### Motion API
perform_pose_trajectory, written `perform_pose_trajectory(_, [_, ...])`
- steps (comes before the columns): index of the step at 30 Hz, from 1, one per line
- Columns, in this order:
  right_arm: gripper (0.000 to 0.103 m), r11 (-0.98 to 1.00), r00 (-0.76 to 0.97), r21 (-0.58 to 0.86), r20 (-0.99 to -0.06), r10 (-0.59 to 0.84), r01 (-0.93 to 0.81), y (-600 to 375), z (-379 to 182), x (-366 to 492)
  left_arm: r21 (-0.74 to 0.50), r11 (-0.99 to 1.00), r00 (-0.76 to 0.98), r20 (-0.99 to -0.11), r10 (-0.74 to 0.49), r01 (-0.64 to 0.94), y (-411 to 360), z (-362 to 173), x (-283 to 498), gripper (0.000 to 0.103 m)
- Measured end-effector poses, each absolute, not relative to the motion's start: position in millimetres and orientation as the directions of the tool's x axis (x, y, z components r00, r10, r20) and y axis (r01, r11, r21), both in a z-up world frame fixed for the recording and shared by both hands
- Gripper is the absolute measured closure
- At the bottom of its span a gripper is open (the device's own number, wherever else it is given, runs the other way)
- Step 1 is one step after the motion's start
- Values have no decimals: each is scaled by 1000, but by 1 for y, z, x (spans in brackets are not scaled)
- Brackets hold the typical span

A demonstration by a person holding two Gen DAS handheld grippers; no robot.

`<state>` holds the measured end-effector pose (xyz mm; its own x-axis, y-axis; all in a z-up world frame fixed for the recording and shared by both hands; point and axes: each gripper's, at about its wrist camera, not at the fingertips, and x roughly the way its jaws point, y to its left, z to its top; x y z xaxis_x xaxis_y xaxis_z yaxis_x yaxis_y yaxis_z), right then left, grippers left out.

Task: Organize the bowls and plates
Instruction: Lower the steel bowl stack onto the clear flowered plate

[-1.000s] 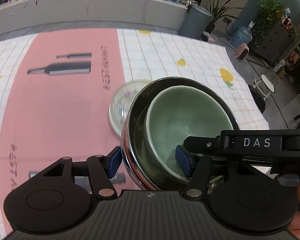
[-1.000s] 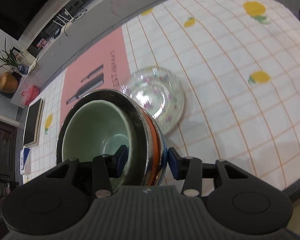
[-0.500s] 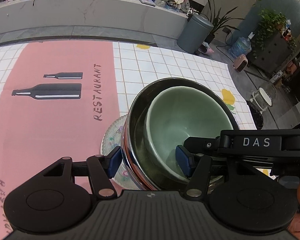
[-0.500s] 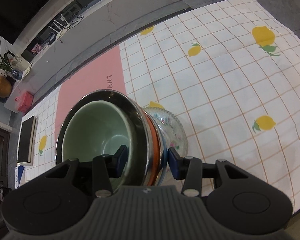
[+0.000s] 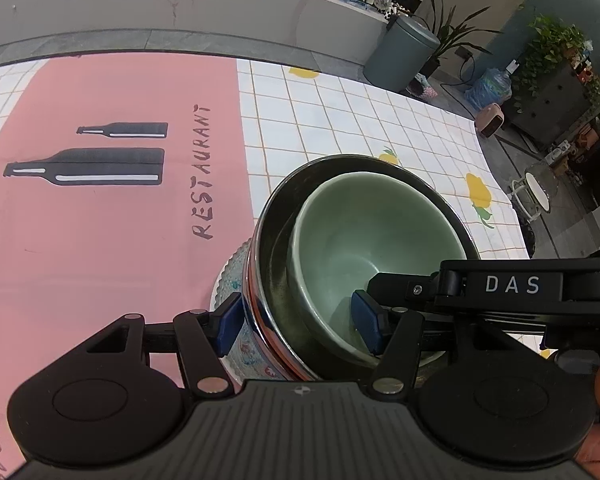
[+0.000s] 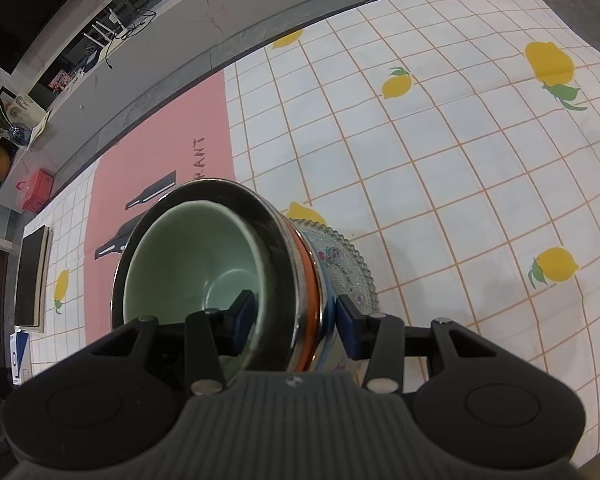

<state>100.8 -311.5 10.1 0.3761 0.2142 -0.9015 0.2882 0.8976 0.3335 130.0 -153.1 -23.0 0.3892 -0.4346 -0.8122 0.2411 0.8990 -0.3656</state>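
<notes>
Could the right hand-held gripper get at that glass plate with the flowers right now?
Probably not: the right hand-held gripper is clamped on the stack of bowls, which hangs over the glass plate and covers most of it.

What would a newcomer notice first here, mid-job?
The nested stack in the middle: a green bowl inside a steel bowl, clamped from opposite sides by the left claw and right claw. A glass plate lies right beneath it, on the lemon-print tablecloth beside the pink RESTAURANT mat.
</notes>
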Motion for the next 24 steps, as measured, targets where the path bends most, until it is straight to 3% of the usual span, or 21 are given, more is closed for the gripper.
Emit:
perform_pose_trajectory(17, [54,872,364,365,-900,240,326,-317,-4,103,-345,901,413,-804,-428,263,-156,-28,128,36])
perform_pose_trajectory(24, [35,901,399,295,-904,155,318,-320,7,98,-302,922,455,-804,-383,242,-144,-23,126,16])
